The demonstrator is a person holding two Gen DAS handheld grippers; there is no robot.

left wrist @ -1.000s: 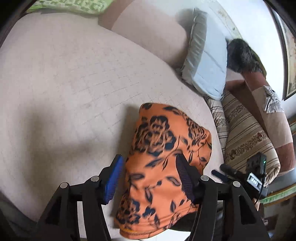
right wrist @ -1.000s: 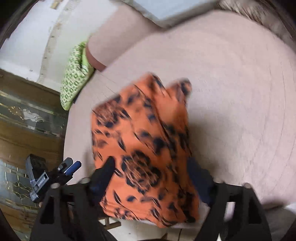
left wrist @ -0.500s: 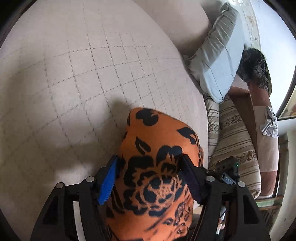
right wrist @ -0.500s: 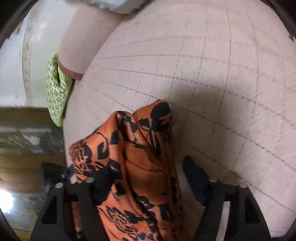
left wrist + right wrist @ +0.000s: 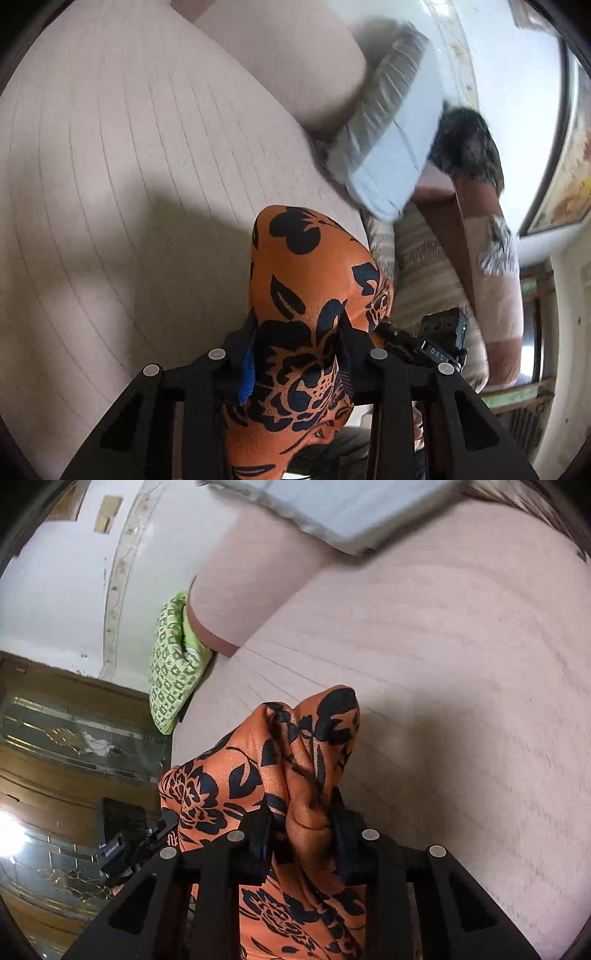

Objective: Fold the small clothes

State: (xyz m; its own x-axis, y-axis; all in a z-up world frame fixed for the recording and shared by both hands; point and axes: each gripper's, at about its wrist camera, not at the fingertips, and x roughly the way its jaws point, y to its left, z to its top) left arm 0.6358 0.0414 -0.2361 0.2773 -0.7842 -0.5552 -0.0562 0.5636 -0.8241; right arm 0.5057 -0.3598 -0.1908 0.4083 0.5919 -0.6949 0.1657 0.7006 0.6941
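While both jaws close, orange floral garment (image 5: 306, 295) bunches between them.

Pale pink quilted bed surface (image 5: 129, 184) with stitched grid lines; matching padded headboard (image 5: 295, 62) behind. Grey-blue pillow (image 5: 391, 147) leans against it, striped cushion (image 5: 424, 266) beside. Green patterned cushion (image 5: 173, 664) at far edge. White wall (image 5: 55, 590); wooden door with leaded glass (image 5: 74, 738). Framed picture (image 5: 569, 177). Daylight

1. The orange flowered garment (image 5: 314, 295) is thin, smooth matt cloth.
2. The bed cover (image 5: 129, 166) is matt pale quilted fabric.
3. The gripper fingers (image 5: 391, 406) look like matt black plastic, perhaps.
4. The green pillow (image 5: 173, 664) is woven cloth.
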